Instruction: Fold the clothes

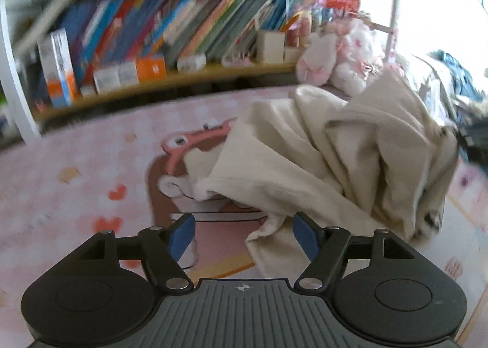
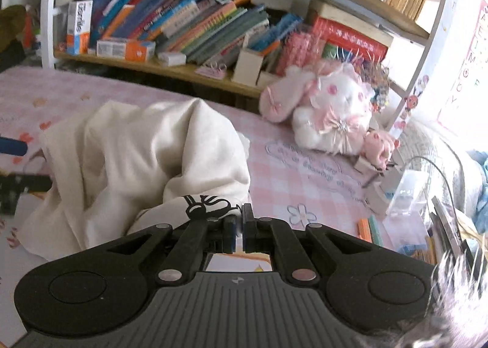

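Left gripper [image 1: 244, 236] released, jaws wide, nothing between; one cream garment [image 1: 320, 165] heaped just ahead and right of it on the pink mat [image 1: 76, 165]. Right gripper [image 2: 243, 226] clenched on a garment [image 2: 146, 159] edge, cloth bunched ahead-left. One bookshelf [image 2: 189, 70] behind. Only the right view shows two plush toys [image 2: 323, 110] ahead-right and the garment's black print [image 2: 207, 203].

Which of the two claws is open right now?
The left claw: its blue pads stand wide apart over the pink sheet, beside the cream garment, gripping nothing. The right claw is shut.
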The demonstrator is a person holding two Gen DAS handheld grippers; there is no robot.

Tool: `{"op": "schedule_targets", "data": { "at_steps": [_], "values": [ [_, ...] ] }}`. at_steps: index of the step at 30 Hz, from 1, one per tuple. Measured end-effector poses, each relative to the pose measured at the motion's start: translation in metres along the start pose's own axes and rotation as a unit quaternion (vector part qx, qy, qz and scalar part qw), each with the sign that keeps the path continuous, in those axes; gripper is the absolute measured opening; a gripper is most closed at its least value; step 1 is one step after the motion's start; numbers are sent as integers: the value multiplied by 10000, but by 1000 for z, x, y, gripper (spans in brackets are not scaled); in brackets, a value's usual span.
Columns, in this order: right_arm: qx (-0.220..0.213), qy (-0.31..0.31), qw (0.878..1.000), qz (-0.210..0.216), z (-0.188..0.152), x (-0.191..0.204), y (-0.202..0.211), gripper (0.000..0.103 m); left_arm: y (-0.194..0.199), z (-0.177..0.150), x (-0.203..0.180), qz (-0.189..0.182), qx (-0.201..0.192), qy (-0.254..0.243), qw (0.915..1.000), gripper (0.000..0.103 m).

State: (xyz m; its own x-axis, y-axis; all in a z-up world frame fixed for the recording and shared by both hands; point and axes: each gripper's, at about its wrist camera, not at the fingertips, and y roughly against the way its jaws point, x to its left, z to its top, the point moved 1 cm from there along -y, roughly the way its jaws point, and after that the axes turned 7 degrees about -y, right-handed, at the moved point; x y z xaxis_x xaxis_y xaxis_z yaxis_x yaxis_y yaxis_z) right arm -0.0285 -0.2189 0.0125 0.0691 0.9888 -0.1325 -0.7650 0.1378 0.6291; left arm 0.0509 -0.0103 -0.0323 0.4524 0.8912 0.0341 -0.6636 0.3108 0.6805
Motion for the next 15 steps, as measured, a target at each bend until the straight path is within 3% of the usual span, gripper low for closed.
{"op": "schedule_targets", "data": {
  "at_steps": [2,4,6,7,9,11,15],
  "values": [
    [67,17,10000,5,-1,-2,-5,3,-14,4,2,-179,76,287,9994,72],
    [137,53,9999,12,-2,-4,-10,3,-23,8,4,-462,109,593,9971,62],
    [224,50,9997,43,-4,-7,-15,4,-31,11,6,-745,142,898,9931,13],
    [267,37,9996,63,-5,-8,-17,4,-36,12,7,-886,159,1050,9904,8],
    [333,9,9994,118,-6,-9,-19,4,-34,16,12,-1040,29,1317,9858,4],
    [342,-15,9992,229,-6,-8,-17,4,-15,24,31,-969,-342,1697,9801,4],
    [172,-64,9977,646,6,4,-2,3,36,37,76,-699,-1235,2445,9592,3]
  ]
}}
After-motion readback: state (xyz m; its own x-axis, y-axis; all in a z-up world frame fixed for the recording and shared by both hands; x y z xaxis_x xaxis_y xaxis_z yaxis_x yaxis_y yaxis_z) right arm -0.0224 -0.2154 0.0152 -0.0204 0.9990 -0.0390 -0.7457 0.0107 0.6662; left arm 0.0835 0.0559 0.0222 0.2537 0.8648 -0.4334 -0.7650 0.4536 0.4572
